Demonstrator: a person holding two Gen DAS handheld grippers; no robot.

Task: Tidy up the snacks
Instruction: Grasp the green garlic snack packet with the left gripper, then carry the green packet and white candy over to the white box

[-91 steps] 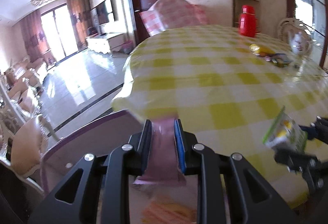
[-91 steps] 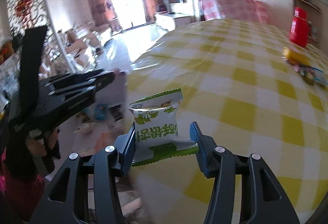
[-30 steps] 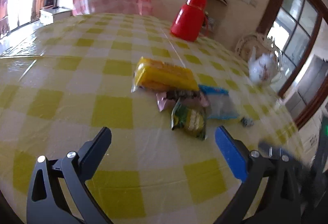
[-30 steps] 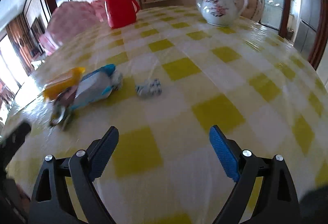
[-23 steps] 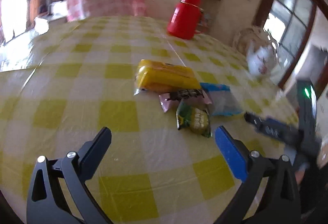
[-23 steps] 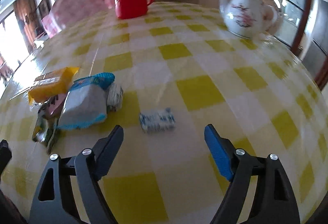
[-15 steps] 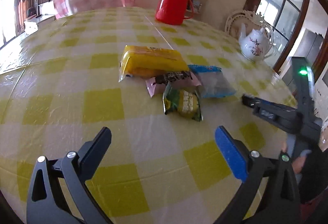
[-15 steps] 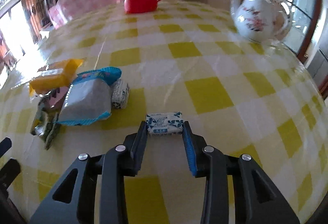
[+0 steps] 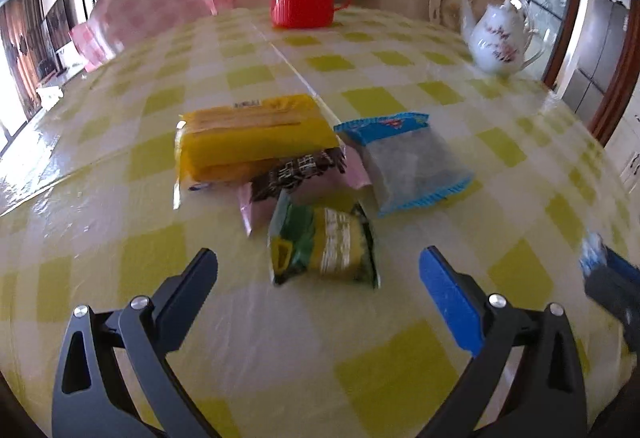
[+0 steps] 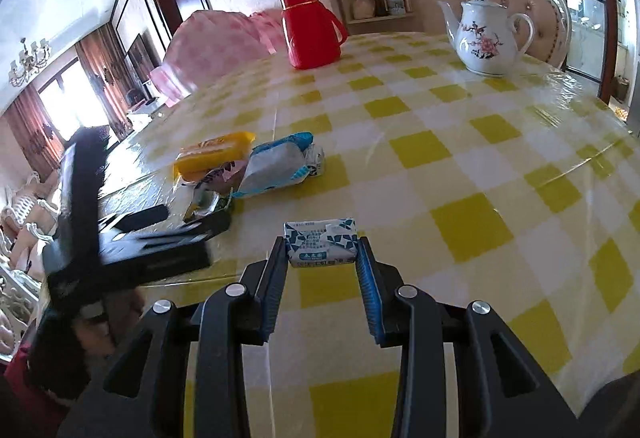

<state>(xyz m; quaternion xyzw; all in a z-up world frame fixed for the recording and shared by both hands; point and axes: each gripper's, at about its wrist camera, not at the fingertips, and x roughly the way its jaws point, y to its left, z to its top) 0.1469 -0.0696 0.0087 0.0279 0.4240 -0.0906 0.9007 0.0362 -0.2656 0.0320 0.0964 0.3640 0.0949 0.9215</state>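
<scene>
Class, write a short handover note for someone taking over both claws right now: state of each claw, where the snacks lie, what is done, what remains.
Right claw: shut on the small white-and-blue wrapped snack bar.
Left claw: open, empty, aimed at the green-and-yellow snack packet.
On the yellow checked tablecloth, one cluster: long yellow packet, pink-and-black wrapper, blue-edged grey packet, green packet in front.
Done: bar gripped.
Left: stow the bar, then collect the cluster.

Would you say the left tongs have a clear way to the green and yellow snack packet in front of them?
Probably yes: the left tongs stand open with the green and yellow snack packet lying flat just ahead, nothing between. Its far edge meets the pink packet, which may get nudged.
</scene>
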